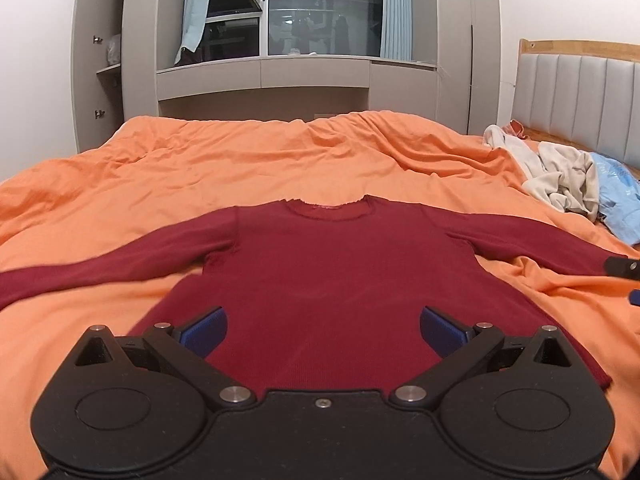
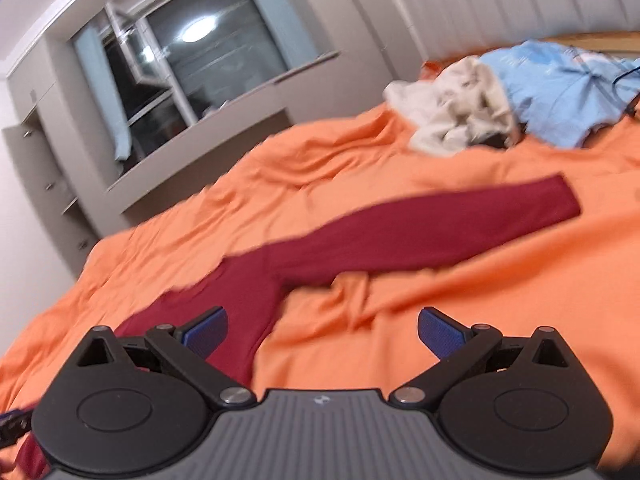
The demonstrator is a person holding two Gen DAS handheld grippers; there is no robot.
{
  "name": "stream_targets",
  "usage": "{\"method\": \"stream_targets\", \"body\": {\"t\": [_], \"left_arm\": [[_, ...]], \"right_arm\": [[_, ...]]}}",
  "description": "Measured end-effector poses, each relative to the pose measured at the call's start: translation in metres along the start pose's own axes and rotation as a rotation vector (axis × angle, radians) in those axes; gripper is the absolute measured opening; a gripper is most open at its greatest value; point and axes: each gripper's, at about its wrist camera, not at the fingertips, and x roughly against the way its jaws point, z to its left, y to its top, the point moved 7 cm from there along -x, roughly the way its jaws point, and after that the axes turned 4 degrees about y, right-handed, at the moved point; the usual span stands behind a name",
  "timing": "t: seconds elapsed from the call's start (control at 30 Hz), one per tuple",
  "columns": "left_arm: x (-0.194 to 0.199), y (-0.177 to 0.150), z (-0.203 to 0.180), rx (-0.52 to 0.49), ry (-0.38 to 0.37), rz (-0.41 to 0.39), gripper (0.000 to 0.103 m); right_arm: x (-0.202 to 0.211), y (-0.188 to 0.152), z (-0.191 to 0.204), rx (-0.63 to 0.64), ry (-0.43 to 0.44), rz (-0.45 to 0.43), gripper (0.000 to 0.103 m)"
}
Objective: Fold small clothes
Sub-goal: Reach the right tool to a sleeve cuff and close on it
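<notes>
1. Blue pads [image 1: 204, 330] of the left gripper [image 1: 322, 330] are seen nearest, spread wide over the hem of the sweater [image 1: 336, 264], nothing pinched.
2. Right gripper [image 2: 322, 332] is likewise held spread and empty, above the sweater's right flank; its view is blurred.
3. Sweater is laid flat, face up on the orange duvet [image 1: 192, 168], collar far, both sleeves stretched outward.
4. Step in hand is judged to be the first fold: the right sleeve [image 2: 440, 228] should be pinched near its cuff and carried across the chest, kept taut so no ridge is trapped.
5. A duvet wrinkle under that armpit is best smoothed first.
6. Open room is plentiful to the left and far side.
7. On the far right, a clothes pile [image 2: 460, 116] lies well apart from the cuff.
</notes>
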Motion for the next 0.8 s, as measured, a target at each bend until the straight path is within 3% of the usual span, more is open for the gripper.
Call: {"method": "stream_targets", "body": {"t": [0.13, 0.37, 0.8], "left_arm": [[-0.029, 0.017, -0.003, -0.021, -0.001, 0.021, 0.102], [-0.083, 0.033, -0.011, -0.022, -0.022, 0.065, 0.102], [-0.131, 0.009, -0.014, -0.01, -0.044, 0.153, 0.102]], "right_arm": [[-0.018, 0.027, -0.018, 0.02, -0.061, -0.066, 0.103], [-0.051, 0.043, -0.05, 0.012, -0.178, -0.016, 0.103], [-0.084, 0.057, -0.143, -0.334, -0.372, -0.014, 0.103]]}}
